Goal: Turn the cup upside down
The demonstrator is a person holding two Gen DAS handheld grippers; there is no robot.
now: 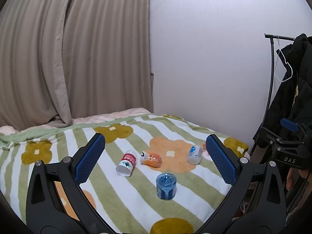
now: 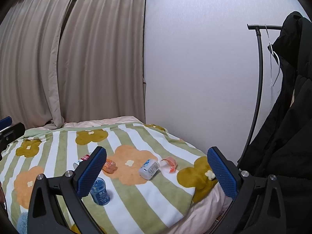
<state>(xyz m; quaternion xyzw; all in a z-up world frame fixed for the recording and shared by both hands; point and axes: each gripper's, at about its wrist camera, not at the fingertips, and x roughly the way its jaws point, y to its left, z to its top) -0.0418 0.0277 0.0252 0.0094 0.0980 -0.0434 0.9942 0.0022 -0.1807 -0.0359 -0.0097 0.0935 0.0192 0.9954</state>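
Note:
Several small cups lie on a flower-striped blanket [image 1: 120, 191]. A blue cup [image 1: 166, 183] stands with its base up; it shows in the right wrist view [image 2: 100, 192] too. A red-and-white cup [image 1: 126, 162] lies on its side, mouth toward me. An orange cup [image 1: 151, 159] and a white-and-blue cup [image 1: 195, 154] also lie on their sides. My left gripper [image 1: 156, 159] is open and empty, above and short of the cups. My right gripper [image 2: 157, 170] is open and empty, with the white-and-blue cup [image 2: 149, 168] between its fingers' lines.
A clear orange piece [image 2: 169, 164] lies near the blanket's right edge. Beige curtains [image 1: 74, 48] and a white wall [image 1: 204, 48] stand behind the bed. A clothes rack with a black coat [image 2: 282, 126] stands at the right. The bed's edge drops off at the right.

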